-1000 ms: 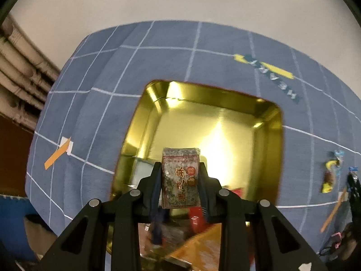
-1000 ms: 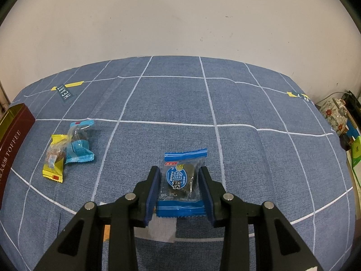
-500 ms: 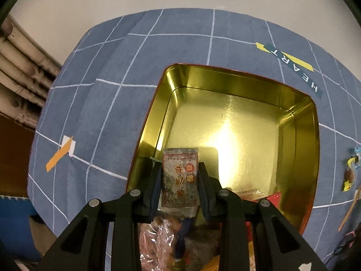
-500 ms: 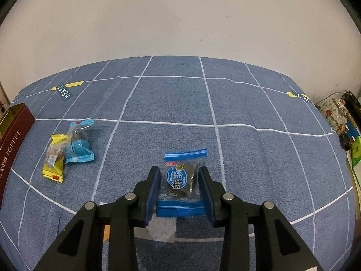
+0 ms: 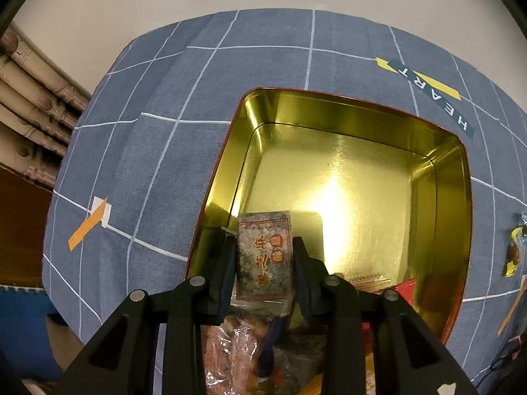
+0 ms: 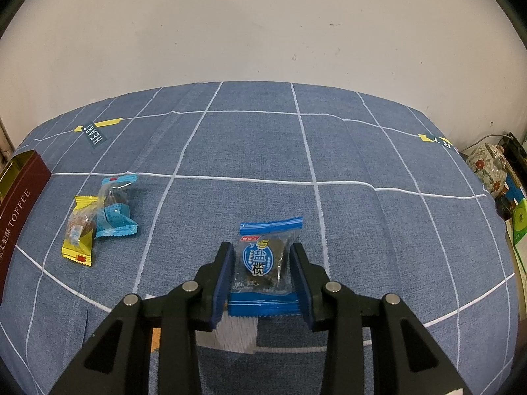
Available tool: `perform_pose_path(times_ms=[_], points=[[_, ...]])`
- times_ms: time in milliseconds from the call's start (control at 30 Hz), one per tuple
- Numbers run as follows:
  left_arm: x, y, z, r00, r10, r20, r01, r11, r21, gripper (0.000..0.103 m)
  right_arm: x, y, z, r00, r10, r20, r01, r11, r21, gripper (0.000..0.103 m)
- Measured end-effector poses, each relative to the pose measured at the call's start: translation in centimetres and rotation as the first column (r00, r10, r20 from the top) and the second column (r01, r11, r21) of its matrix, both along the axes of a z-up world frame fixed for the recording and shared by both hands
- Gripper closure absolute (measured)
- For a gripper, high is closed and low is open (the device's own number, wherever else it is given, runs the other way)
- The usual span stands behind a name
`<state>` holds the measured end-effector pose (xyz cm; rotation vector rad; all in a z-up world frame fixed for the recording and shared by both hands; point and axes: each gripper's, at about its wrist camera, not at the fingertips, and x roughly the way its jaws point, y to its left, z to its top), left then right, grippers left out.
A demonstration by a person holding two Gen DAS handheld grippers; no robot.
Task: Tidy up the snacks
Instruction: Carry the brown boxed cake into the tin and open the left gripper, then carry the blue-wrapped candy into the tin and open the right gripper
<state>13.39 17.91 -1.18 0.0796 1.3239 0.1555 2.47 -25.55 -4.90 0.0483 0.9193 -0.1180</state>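
In the left wrist view my left gripper [image 5: 264, 247] hangs over the near left corner of an open gold tin [image 5: 346, 112]. A grey-brown sesame snack packet [image 5: 265, 260] with red characters stands between its jaws. The jaws are opening, and thin gaps show beside the packet. Under it lie several wrapped snacks [image 5: 237, 345] in the tin. In the right wrist view my right gripper [image 6: 261, 247] is shut on a blue plum snack packet [image 6: 260, 263] that rests on the blue checked cloth [image 6: 329, 151].
A yellow packet [image 6: 78, 233] and a light blue packet [image 6: 113, 207] lie together left of my right gripper. The tin's dark red wall [image 6: 19, 191] marked TOFFEE stands at the far left. A flowered pot [image 6: 487, 168] sits past the right table edge.
My left gripper has carried the sesame packet over the tin and lower toward the snacks inside, and its jaws have parted slightly. The right gripper and blue packet have not moved.
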Motion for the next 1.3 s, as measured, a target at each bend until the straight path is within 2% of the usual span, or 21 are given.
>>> perform_pose_path(times_ms=[433, 733, 833, 1067, 1167, 1300], points=[[-0.2, 0.2, 0.2, 1.0, 0.002, 0.003, -0.002, 1.0, -0.015, 0.071, 0.0, 0.0, 0.0, 1.0, 0.001, 0.0, -0.001, 1.0, -0.001, 0.066], [-0.9, 0.6, 2.5, 0.999, 0.006, 0.053, -0.002, 0.998, -0.068, 0.066, 0.0, 0.0, 0.0, 1.0, 0.001, -0.001, -0.001, 1.0, -0.001, 0.066], [-1.5, 0.8, 3.4, 0.997, 0.02, 0.075, -0.013, 0.996, -0.087, 0.062, 0.0, -0.1, 0.0, 1.0, 0.001, -0.001, -0.001, 1.0, -0.001, 0.066], [-4.0, 2.4, 5.2, 0.99, 0.068, 0.123, -0.053, 0.991, -0.126, 0.061, 0.0, 0.0, 0.0, 1.0, 0.001, -0.001, -0.001, 1.0, -0.001, 0.066], [-5.3, 3.2, 5.8, 0.986, 0.082, 0.146, -0.067, 0.993, -0.102, 0.057, 0.0, 0.0, 0.0, 1.0, 0.001, -0.001, -0.001, 1.0, -0.001, 0.066], [-7.2, 4.0, 5.7, 0.983, 0.092, 0.156, -0.08, 0.993, -0.082, 0.055, 0.0, 0.1, 0.0, 1.0, 0.002, -0.001, -0.002, 1.0, 0.002, 0.066]])
